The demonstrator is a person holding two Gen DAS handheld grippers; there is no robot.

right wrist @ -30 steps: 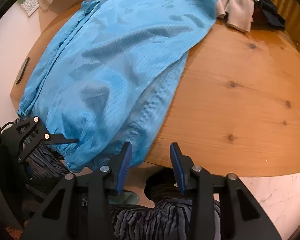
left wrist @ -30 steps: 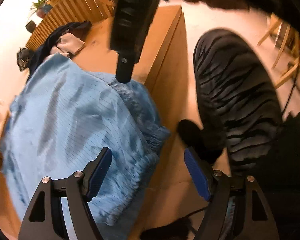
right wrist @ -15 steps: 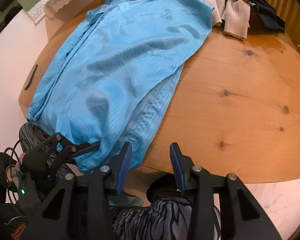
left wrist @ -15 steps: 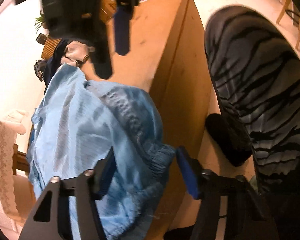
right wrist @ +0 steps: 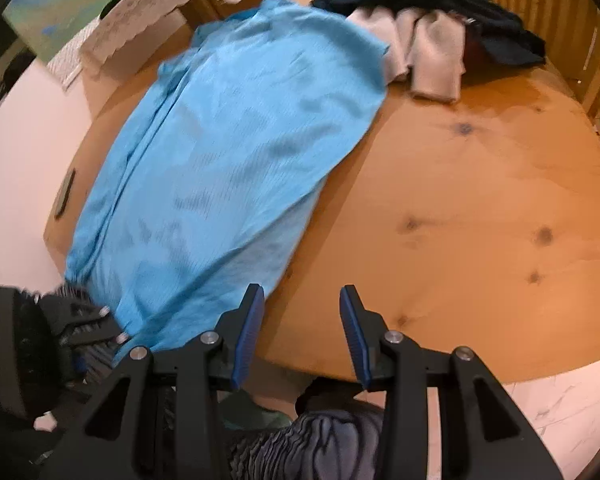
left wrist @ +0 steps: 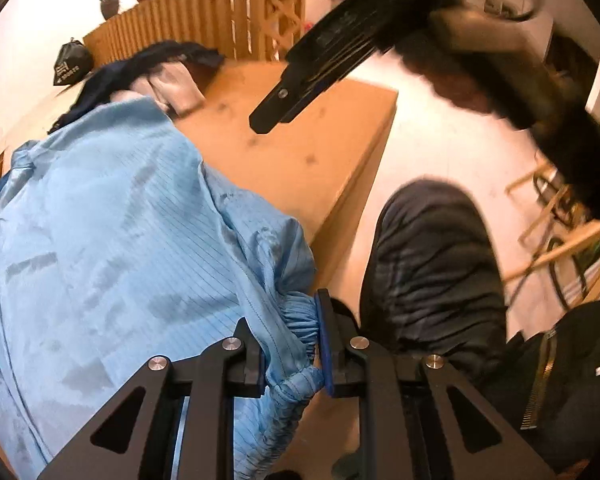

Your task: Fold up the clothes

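Observation:
A light blue garment [right wrist: 228, 152] lies spread lengthwise on the round wooden table [right wrist: 480, 220], its near end hanging over the table's edge. In the left wrist view my left gripper [left wrist: 292, 344] is shut on the gathered elastic hem of the blue garment [left wrist: 100, 264] at the near edge. The left gripper also shows in the right wrist view [right wrist: 80, 328] at the lower left, at the cloth's corner. My right gripper [right wrist: 300, 336] is open and empty, over the table's near edge just right of the garment. It shows from the left wrist view [left wrist: 300, 80] above the table.
A pile of dark and beige clothes [right wrist: 432, 32] lies at the table's far side. A wooden slatted fence [left wrist: 204, 20] stands behind. The person's striped trouser leg [left wrist: 432, 264] is next to the table. Wooden chairs [left wrist: 552, 232] stand at the right.
My left gripper has closed on the blue garment's elastic hem. My right gripper has moved up and farther over the table, still open.

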